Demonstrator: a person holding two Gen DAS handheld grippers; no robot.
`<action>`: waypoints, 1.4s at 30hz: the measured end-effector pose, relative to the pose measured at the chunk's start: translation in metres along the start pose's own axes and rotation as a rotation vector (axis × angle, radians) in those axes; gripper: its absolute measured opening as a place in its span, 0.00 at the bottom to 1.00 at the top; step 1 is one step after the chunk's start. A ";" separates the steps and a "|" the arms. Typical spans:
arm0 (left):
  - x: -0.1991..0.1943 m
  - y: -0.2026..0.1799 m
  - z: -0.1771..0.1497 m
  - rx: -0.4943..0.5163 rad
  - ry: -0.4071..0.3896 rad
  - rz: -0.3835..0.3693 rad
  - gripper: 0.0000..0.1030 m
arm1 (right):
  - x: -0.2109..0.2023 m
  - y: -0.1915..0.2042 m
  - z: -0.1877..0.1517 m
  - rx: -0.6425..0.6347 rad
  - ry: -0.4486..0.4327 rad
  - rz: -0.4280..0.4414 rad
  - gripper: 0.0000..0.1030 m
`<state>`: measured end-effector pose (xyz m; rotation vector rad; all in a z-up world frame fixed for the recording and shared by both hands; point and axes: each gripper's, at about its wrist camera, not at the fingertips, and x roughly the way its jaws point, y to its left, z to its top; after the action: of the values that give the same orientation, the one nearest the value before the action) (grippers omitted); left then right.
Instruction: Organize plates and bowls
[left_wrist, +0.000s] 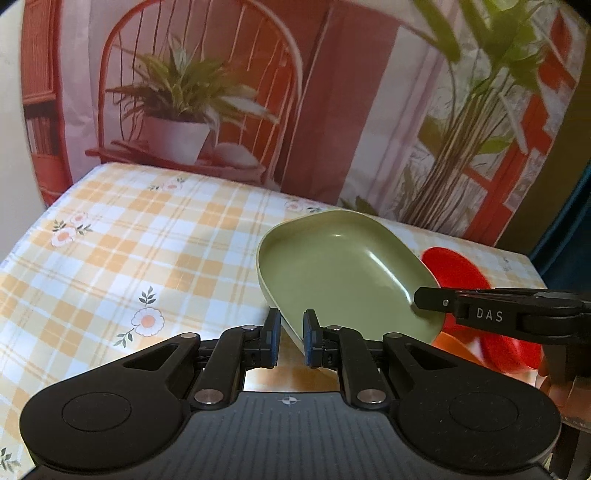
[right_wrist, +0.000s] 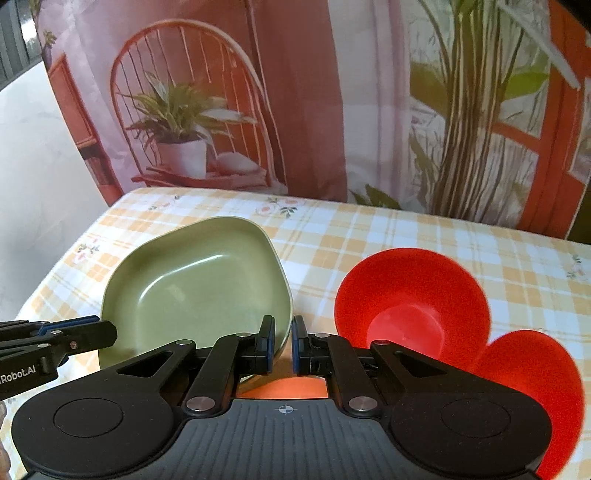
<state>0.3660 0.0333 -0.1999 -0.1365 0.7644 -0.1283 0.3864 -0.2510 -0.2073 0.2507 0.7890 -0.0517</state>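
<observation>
I hold one green dish (right_wrist: 199, 280) by its rim with both tongs, left (left_wrist: 291, 338) and right (right_wrist: 283, 341), clamped; two red bowls (right_wrist: 413, 299) right, bare checked worktop (left_wrist: 129, 240) left.

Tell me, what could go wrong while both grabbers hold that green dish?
The green dish is pinched only at its rim by the left gripper and right gripper, so it might slip or tilt if the hands pull apart. The red bowls sit close by on the checked tablecloth; a swing could knock them.
</observation>
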 end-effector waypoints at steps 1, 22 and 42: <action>-0.005 -0.003 -0.001 0.004 -0.003 -0.003 0.14 | -0.006 -0.001 -0.001 -0.001 -0.005 -0.002 0.08; -0.068 -0.066 -0.040 0.105 -0.011 -0.080 0.14 | -0.118 -0.038 -0.048 0.029 -0.057 -0.055 0.08; -0.059 -0.083 -0.068 0.145 0.072 -0.110 0.15 | -0.123 -0.059 -0.086 0.065 -0.006 -0.067 0.08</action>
<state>0.2711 -0.0433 -0.1939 -0.0363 0.8173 -0.2933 0.2320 -0.2928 -0.1902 0.2854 0.7906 -0.1412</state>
